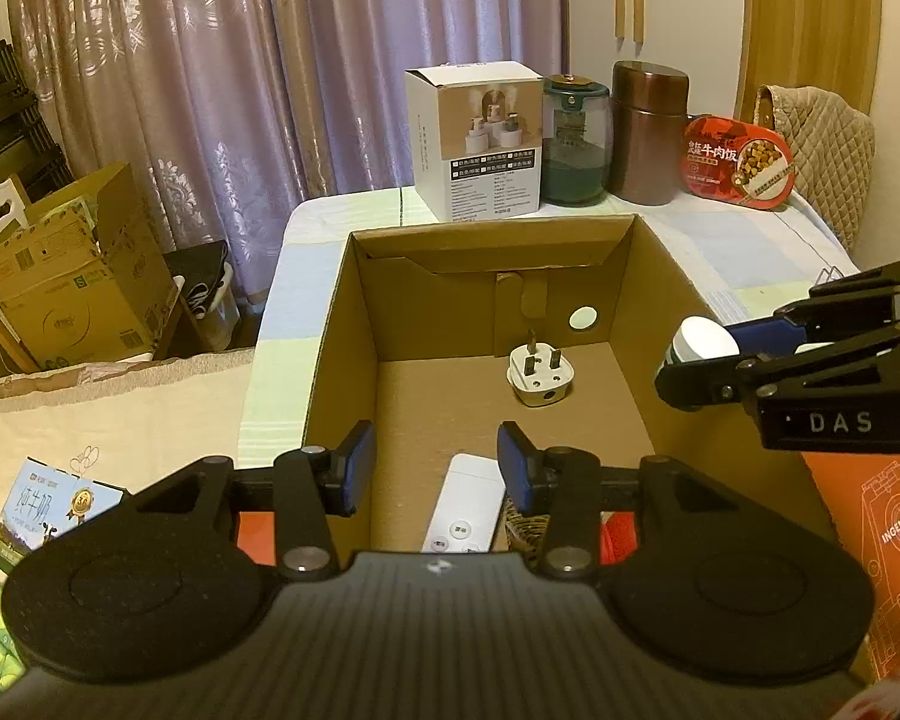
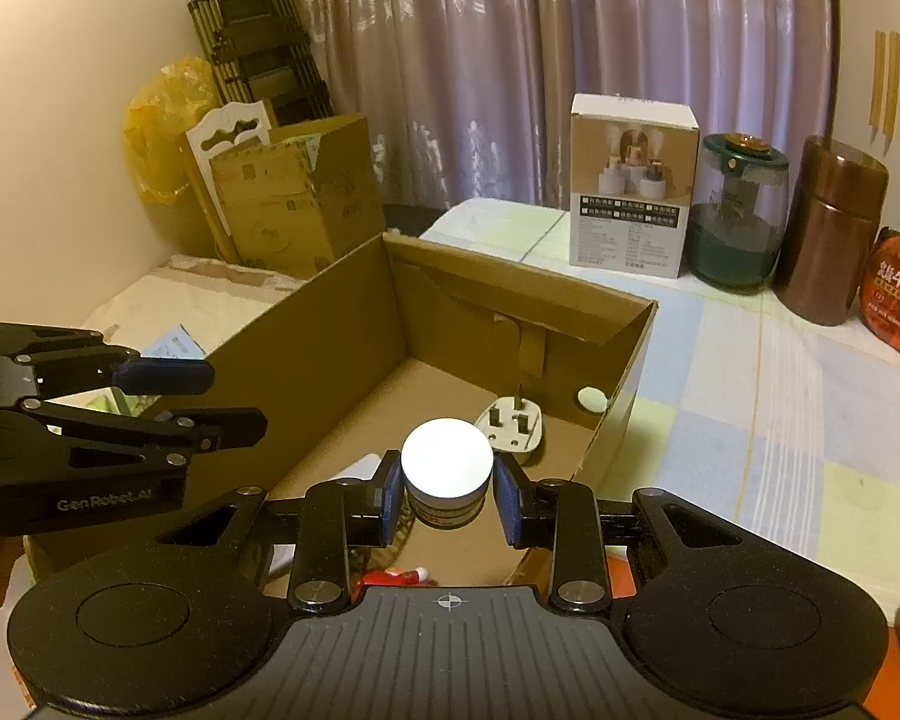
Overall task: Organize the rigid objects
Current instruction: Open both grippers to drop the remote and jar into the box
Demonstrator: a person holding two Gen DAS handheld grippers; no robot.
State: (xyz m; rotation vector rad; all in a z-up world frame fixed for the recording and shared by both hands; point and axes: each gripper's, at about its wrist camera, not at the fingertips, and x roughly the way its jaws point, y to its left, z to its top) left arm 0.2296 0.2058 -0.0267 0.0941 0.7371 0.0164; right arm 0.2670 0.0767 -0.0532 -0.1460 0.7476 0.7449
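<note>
Cardboard box (image 1: pixel 342 324) open-topped on the table, walls tall on all sides; floor mostly bare around the white plug (image 1: pixel 537 377), which lies pins-up near the far wall. White remote (image 1: pixel 465 504) lies near the front wall, long axis running front to back. Right gripper (image 2: pixel 447 489) clamps a small white-lidded jar (image 2: pixel 447 468) upright over the box, pitched downward. Left gripper (image 1: pixel 435 468) hangs over the near edge, also pitched downward, nothing between its pads, jaws nearly closed.
</note>
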